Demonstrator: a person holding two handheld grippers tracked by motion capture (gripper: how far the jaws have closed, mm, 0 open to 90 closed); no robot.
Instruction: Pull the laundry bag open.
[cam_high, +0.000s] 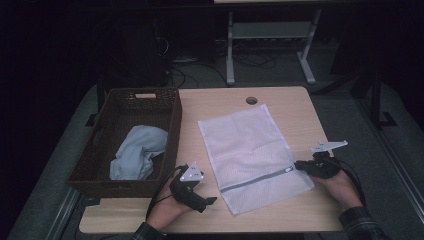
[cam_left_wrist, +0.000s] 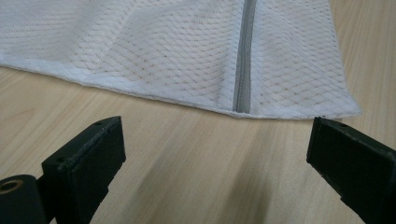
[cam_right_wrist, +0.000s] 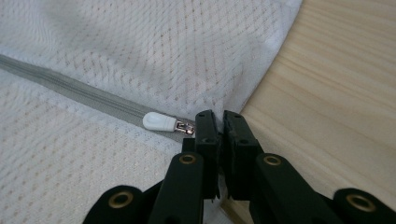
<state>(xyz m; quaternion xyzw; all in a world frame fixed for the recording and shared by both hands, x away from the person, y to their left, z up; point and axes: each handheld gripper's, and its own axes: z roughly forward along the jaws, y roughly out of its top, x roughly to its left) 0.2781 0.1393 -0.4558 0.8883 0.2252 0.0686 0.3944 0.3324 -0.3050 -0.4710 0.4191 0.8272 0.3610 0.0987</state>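
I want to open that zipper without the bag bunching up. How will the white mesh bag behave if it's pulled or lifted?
The white mesh bag is thin netting lying flat, so it would probably droop and fold when lifted. It looks light, so it may slide on the smooth table when its zipper is pulled. The right gripper pinching its edge should help anchor it.

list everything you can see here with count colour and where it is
mesh laundry bag: 1, white, flat on the table right of the basket
zipper: 1, grey, across the bag's near end
zipper pull: 1, white, at the zipper's right end, just beside the right jaws
basket: 1, dark brown wicker, on the table's left side
cloth: 1, light blue, crumpled in the basket
table: 1, light wood, with a round hole at its far edge
left gripper: 1, black, jaws open, short of the bag's edge
right gripper: 1, black, jaws shut on the bag's edge at the zipper's end
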